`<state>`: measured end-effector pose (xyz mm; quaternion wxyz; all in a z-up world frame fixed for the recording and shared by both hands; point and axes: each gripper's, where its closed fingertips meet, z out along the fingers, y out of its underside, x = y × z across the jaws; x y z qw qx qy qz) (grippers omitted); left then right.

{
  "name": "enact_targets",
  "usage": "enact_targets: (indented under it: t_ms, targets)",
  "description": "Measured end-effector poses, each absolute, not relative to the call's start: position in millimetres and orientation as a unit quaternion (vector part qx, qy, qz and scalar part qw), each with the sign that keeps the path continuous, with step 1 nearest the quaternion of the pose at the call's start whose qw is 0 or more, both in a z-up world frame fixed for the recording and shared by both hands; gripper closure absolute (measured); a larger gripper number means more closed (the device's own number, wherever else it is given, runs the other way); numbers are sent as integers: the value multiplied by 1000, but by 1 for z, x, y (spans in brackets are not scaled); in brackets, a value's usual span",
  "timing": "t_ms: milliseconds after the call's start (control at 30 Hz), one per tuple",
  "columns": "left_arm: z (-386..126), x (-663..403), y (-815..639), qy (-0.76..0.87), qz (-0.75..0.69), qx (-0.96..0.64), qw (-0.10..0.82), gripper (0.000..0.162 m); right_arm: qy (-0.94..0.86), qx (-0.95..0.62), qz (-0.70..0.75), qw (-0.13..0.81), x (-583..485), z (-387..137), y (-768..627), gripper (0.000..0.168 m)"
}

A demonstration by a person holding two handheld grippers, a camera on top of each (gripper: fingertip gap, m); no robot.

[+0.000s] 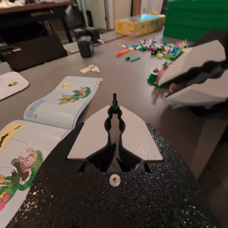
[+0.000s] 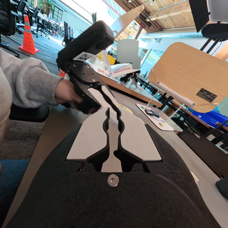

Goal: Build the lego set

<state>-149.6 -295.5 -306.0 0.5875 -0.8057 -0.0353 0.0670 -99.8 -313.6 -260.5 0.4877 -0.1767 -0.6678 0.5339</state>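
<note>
Our left tongs (image 1: 114,107) pinch a tiny green peg (image 1: 114,103) above the tabletop (image 1: 123,80) by its very end — it could twist free — while our right tongs (image 2: 114,111) hang slightly parted, empty.

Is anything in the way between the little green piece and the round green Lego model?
Yes. The green piece sits pinched in the left gripper. The right gripper hangs in front of the model, covering most of it. The table between them looks bare.
</note>
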Motion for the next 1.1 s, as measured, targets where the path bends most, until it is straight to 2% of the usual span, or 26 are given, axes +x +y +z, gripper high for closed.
enact_targets:
  t_ms: [333,533,667,733,833,967,1100]
  targets:
    - [-265,-184,-260,-114,171,-696,688,155,-640,-223,554,484,-82,-238,-306,160]
    - [-254,-174,-251,-49,221,-660,716,155,-520,-269,502,637,-40,-191,-229,161]
    - [-257,-170,-255,-41,234,-667,706,154,-495,-320,392,706,8,-182,-150,161]
    - [-256,-165,-255,-27,227,-664,712,155,-523,-353,305,713,32,-195,-106,160]
    - [-256,-157,-254,-7,226,-662,714,155,-587,-438,199,651,65,-242,-48,159]
    - [-261,-154,-249,10,234,-673,701,154,-642,-554,310,430,80,-312,-62,152]
    - [-262,-152,-248,19,239,-675,698,154,-671,-585,287,353,80,-348,-71,147]
